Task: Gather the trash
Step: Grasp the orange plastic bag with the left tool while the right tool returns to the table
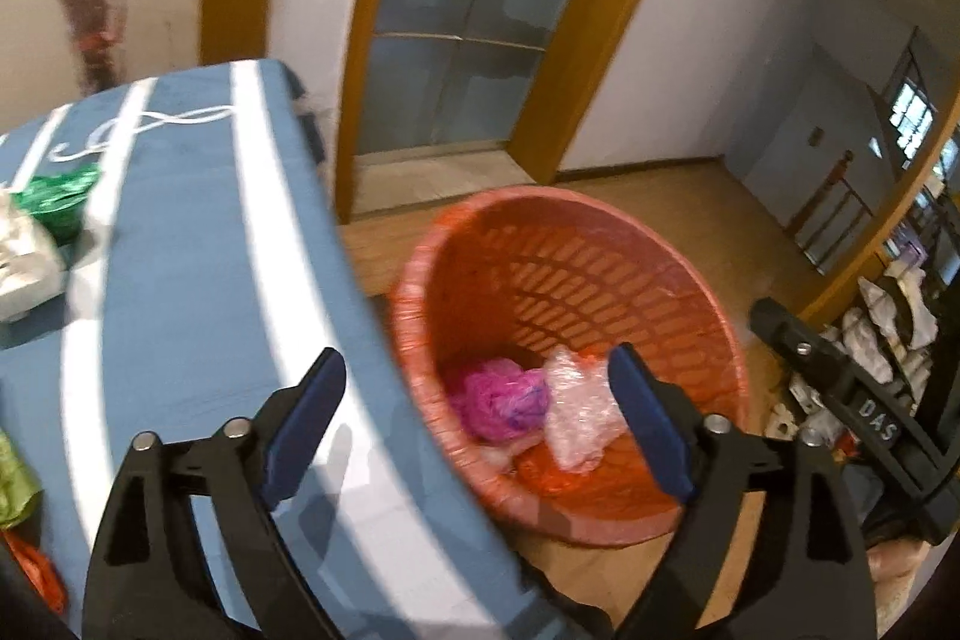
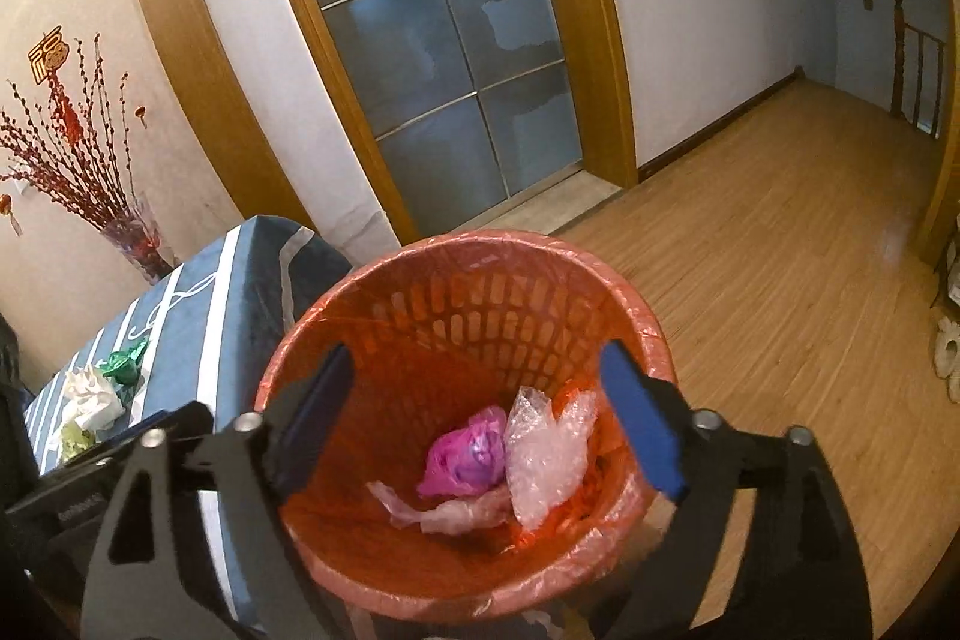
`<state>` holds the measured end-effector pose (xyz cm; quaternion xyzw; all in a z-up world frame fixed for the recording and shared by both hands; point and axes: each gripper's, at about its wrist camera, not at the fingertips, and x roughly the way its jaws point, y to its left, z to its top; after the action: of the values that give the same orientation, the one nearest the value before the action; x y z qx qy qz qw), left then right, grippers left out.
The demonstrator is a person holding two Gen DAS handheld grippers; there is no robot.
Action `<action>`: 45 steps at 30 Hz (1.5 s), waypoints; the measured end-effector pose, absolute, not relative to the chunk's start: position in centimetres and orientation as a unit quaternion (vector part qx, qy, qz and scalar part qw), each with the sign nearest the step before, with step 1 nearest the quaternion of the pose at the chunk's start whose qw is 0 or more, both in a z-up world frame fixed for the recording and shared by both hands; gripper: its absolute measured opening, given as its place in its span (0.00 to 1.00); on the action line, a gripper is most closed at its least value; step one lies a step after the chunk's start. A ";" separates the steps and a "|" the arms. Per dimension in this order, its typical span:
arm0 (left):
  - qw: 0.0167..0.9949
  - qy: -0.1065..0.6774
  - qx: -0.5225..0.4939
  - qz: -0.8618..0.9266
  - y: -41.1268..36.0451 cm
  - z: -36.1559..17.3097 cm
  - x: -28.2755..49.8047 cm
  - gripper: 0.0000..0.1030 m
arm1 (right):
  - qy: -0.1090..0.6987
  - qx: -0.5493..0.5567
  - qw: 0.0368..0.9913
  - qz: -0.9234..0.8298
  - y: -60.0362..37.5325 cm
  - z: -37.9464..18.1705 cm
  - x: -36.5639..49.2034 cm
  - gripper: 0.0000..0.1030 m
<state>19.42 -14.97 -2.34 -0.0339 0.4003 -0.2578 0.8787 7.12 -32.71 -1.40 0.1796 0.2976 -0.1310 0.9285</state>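
Observation:
An orange bin (image 1: 600, 232) (image 2: 456, 250) lined with an orange bag stands on the floor beside the table. Inside lie a pink bag (image 1: 504, 397) (image 2: 468, 454), clear bubble wrap (image 1: 576, 400) (image 2: 546, 448) and a pale pink bag (image 2: 444, 511). My left gripper (image 1: 477, 376) is open and empty, above the table edge and the bin. My right gripper (image 2: 477, 370) is open and empty, directly over the bin. On the blue striped table (image 1: 198, 280) (image 2: 234, 304) lie a green wrapper (image 1: 54, 202) (image 2: 123, 361), white crumpled paper (image 1: 21, 268) (image 2: 93, 397) and a light green wrapper (image 1: 12, 478).
The right gripper's black body (image 1: 852, 400) shows to the right of the bin. A glass door (image 2: 432, 40) with a wooden frame stands behind the bin. A vase of red branches (image 2: 132, 232) stands beyond the table. Wooden floor (image 2: 780, 250) stretches right. Orange plastic (image 1: 36, 562) lies at the table's near left.

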 end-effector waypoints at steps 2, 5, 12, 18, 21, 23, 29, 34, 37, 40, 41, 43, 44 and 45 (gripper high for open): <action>0.885 0.399 -0.030 -0.239 -13.9 -2.3 19.1 0.87 | 0.297 0.176 0.929 -0.131 -32.4 -1.3 6.7 0.87; 0.894 0.398 -0.026 -0.206 -11.8 -2.2 18.6 0.88 | 0.298 0.167 0.931 -0.126 -31.4 -1.3 6.1 0.89; 0.908 0.392 -0.061 -0.137 -5.1 -1.8 17.6 0.88 | 0.307 0.145 0.936 -0.094 -27.6 -1.1 5.5 0.89; 0.924 0.360 -0.085 -0.092 0.9 -1.0 15.9 0.89 | 0.315 0.123 0.940 -0.053 -23.3 -1.0 5.5 0.89; 0.934 0.344 -0.079 -0.061 3.7 -0.8 14.7 0.89 | 0.316 0.116 0.941 -0.033 -21.3 -1.0 5.7 0.89; 0.939 0.334 -0.072 -0.039 5.2 -0.6 14.1 0.89 | 0.317 0.107 0.942 -0.018 -19.7 -1.0 5.9 0.89; 0.938 0.336 -0.081 0.013 10.0 -1.5 13.6 0.88 | 0.316 0.073 0.946 0.012 -16.1 -0.9 5.9 0.89; 0.925 0.363 -0.112 0.015 11.5 -3.3 14.1 0.79 | 0.318 0.053 0.946 0.023 -14.4 -0.9 5.9 0.89; 0.920 0.374 -0.115 0.006 10.7 -3.9 14.6 0.78 | 0.319 0.046 0.946 0.024 -14.0 -1.0 5.8 0.89; 0.918 0.381 -0.110 0.001 9.5 -4.2 15.3 0.77 | 0.322 0.045 0.945 0.023 -14.0 -1.1 5.9 0.89; 0.917 0.386 -0.105 0.000 9.0 -4.4 15.7 0.75 | 0.323 0.045 0.945 0.022 -14.0 -1.2 5.9 0.89; 0.913 0.395 -0.099 -0.003 8.3 -4.7 16.2 0.72 | 0.325 0.045 0.944 0.021 -14.0 -1.3 5.9 0.89; 0.912 0.400 -0.095 -0.002 7.9 -4.9 16.6 0.70 | 0.326 0.045 0.944 0.021 -14.1 -1.3 6.0 0.89; 0.911 0.402 -0.093 -0.001 7.8 -5.0 16.7 0.69 | 0.326 0.045 0.944 0.021 -14.1 -1.3 6.0 0.89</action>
<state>16.72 7.76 -5.05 -0.0927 0.4022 -0.0013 0.9108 5.97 -14.10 -1.31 0.0448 0.3261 0.0209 0.9441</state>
